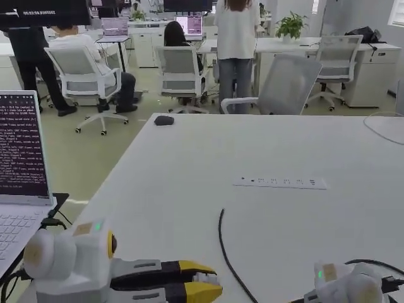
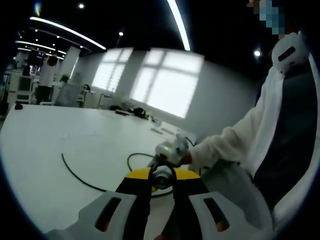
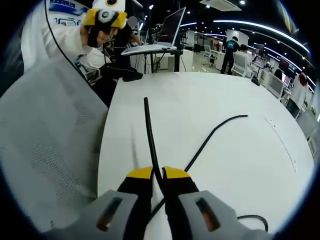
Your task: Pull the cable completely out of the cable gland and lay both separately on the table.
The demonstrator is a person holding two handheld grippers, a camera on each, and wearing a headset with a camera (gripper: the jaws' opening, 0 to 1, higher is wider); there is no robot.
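Observation:
My left gripper point(image 2: 161, 175) is shut on a small round grey cable gland point(image 2: 161, 180), held above the white table point(image 1: 189, 164). In the head view the left gripper point(image 1: 211, 282) sits at the bottom left and the right gripper point(image 1: 344, 284) at the bottom right. The right gripper point(image 3: 156, 174) is shut on the black cable point(image 3: 149, 130). A short length of cable sticks out past its jaws to a free end, aimed at the left gripper point(image 3: 105, 17). The rest of the cable point(image 1: 222, 243) curves across the table. Whether the cable touches the gland cannot be told.
An open laptop point(image 1: 19, 158) stands at the table's left edge. A white power strip point(image 1: 279, 182) lies mid-table, a small black object point(image 1: 163, 120) at the far edge. Beyond the table are office chairs point(image 1: 287, 85) and several people.

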